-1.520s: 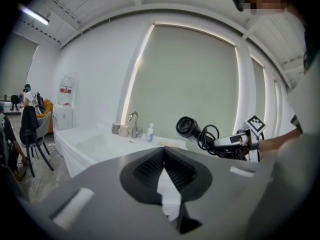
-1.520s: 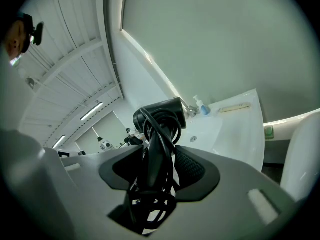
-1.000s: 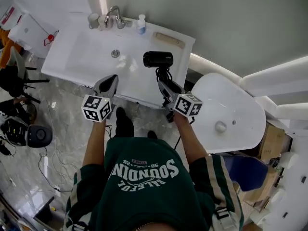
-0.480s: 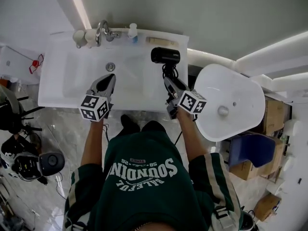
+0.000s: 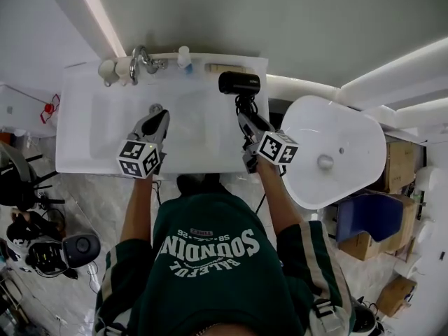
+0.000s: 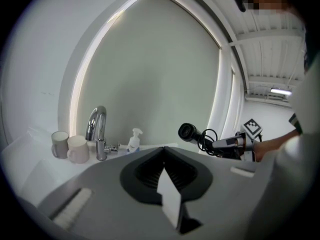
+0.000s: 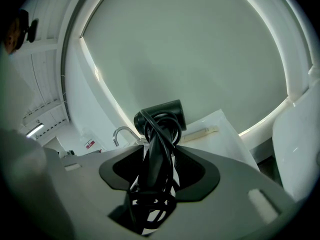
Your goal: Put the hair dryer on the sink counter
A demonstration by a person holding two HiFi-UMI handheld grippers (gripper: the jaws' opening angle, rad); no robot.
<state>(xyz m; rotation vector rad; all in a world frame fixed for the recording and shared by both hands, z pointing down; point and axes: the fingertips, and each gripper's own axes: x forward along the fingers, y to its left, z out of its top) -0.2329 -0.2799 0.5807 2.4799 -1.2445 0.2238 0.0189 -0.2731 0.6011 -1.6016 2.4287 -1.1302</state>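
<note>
The black hair dryer (image 5: 238,82) hangs over the right end of the white sink counter (image 5: 77,142), with its barrel lying crosswise. My right gripper (image 5: 245,122) is shut on its handle, and the black cord is wound round that handle. In the right gripper view the hair dryer (image 7: 161,116) stands up between the jaws of the right gripper (image 7: 157,156). The left gripper view shows the hair dryer (image 6: 189,132) a little above the counter top. My left gripper (image 5: 157,121) hovers over the basin, jaws together and empty; the left gripper (image 6: 163,159) holds nothing.
A chrome faucet (image 5: 143,58), two cups (image 5: 106,68), a small pump bottle (image 5: 184,56) and a pale bar-shaped item (image 5: 225,68) line the counter's back edge. A large white rounded fixture (image 5: 343,166) stands just right of the counter. Dark equipment (image 5: 52,250) sits on the floor at left.
The person has come closer to the sink. The right gripper has carried the hair dryer towards the back right of the counter. The left gripper has moved further over the basin.
</note>
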